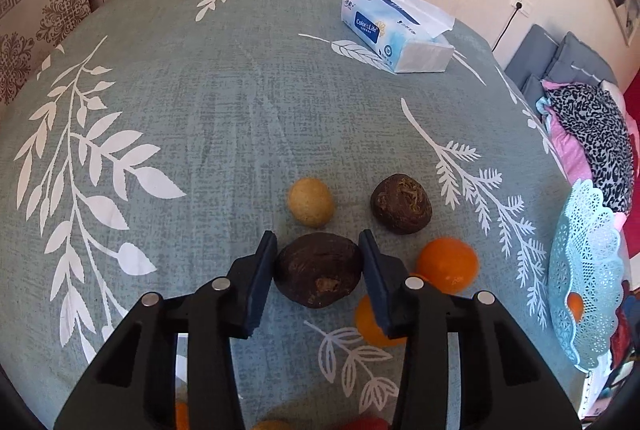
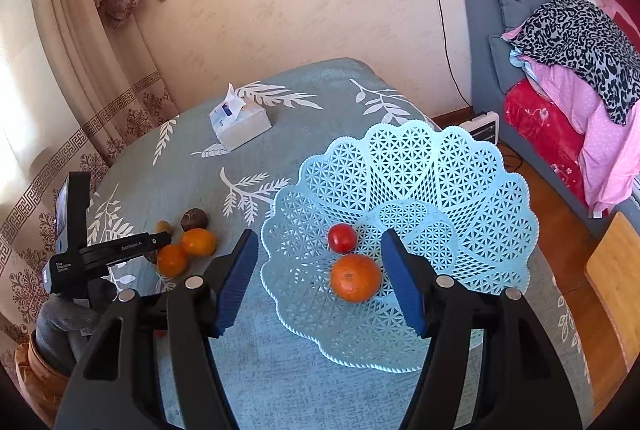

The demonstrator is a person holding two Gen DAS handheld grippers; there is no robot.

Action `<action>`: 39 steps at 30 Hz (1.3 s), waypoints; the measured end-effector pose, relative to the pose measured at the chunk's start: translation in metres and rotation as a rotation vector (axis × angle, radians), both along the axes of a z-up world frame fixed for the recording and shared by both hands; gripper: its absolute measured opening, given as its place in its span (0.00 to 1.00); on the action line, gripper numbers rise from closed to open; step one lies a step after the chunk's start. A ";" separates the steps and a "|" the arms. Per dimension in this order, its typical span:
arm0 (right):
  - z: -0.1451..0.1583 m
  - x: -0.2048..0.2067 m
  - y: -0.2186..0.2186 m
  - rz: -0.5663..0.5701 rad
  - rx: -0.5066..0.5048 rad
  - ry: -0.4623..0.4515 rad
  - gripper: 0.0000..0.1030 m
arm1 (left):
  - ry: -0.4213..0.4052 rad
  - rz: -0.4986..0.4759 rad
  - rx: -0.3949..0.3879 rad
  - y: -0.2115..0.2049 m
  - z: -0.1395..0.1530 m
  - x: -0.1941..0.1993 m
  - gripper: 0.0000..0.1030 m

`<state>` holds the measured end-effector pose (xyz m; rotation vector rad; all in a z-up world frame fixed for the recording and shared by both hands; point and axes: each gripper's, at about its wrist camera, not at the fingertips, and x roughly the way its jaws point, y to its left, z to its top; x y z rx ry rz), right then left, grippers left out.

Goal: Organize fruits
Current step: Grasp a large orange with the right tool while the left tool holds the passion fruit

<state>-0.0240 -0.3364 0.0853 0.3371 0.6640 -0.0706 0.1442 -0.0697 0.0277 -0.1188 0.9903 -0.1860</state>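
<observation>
Left wrist view: left gripper [image 1: 319, 272] angled down over the table [image 1: 208, 101], jaws straddling a dark brown fruit [image 1: 319, 276]; both pads sit at its flanks and look to be touching, so I read it as clamped, though barely. Fruit lies in the near half of the table, toward the right edge where the blue basket [image 1: 586, 278] sits. Neighbours close by: a second brown fruit [image 1: 401, 203], a tan fruit [image 1: 310, 202], an orange [image 1: 448, 264] just beside the right pad. To do it well: firm the grip at the widest girth, lift straight up before swinging, so the pad does not nudge the orange. Right wrist view: right gripper [image 2: 320, 282] hovers above the basket's near rim, jaws apart, nothing between them; an orange fruit [image 2: 355, 278] and a red fruit [image 2: 342, 238] lie inside. It should clear off for the drop.
</observation>
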 end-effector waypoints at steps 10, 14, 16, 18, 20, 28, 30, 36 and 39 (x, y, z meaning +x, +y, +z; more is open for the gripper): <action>-0.001 0.013 0.042 0.121 0.039 0.015 0.64 | -0.159 0.026 -0.023 0.019 0.044 -0.032 0.41; -0.004 0.027 0.069 0.177 0.049 0.037 0.64 | -0.223 0.038 -0.037 0.031 0.064 -0.045 0.41; -0.007 0.035 0.085 0.208 0.045 0.053 0.64 | -0.252 0.045 -0.040 0.035 0.073 -0.050 0.41; -0.011 0.044 0.103 0.239 0.031 0.069 0.64 | -0.285 0.050 -0.051 0.040 0.084 -0.054 0.41; -0.015 0.053 0.119 0.269 0.018 0.087 0.64 | -0.315 0.054 -0.062 0.046 0.095 -0.057 0.41; -0.037 0.092 0.166 0.352 0.001 0.181 0.64 | -0.437 0.066 -0.044 0.061 0.122 -0.078 0.41; -0.043 0.100 0.173 0.351 -0.013 0.204 0.64 | -0.454 0.068 -0.038 0.064 0.124 -0.081 0.41; -0.062 0.121 0.177 0.311 -0.019 0.252 0.64 | -0.448 0.074 -0.056 0.073 0.124 -0.079 0.41; -0.068 0.127 0.178 0.300 -0.029 0.260 0.58 | -0.442 0.075 -0.062 0.075 0.122 -0.078 0.42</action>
